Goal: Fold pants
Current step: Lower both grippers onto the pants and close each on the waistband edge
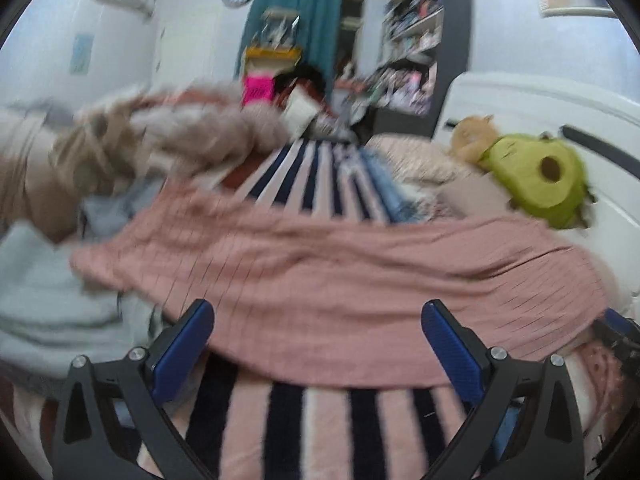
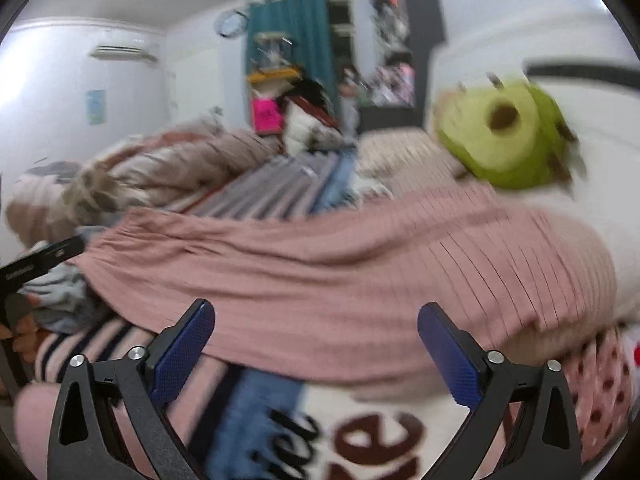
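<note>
Pink ribbed pants (image 1: 340, 272) lie spread sideways across a striped blanket on a bed, and the right wrist view shows the same pants (image 2: 340, 268) stretching from left to right. My left gripper (image 1: 318, 320) stands open just over the near edge of the pants, with nothing between its blue pads (image 1: 184, 352). My right gripper (image 2: 316, 320) is open too, above the near hem, its blue pads (image 2: 452, 356) clear of the cloth. The left gripper's dark body (image 2: 44, 260) shows at the left edge of the right wrist view. Both views are blurred.
A green plush toy (image 1: 540, 176) lies at the right against a white headboard. A heap of beige and grey bedding (image 1: 140, 140) fills the left. Pale grey clothes (image 1: 48, 292) sit beside the pants. A printed pillow (image 2: 360, 432) lies below my right gripper. Shelves (image 1: 416, 40) stand behind.
</note>
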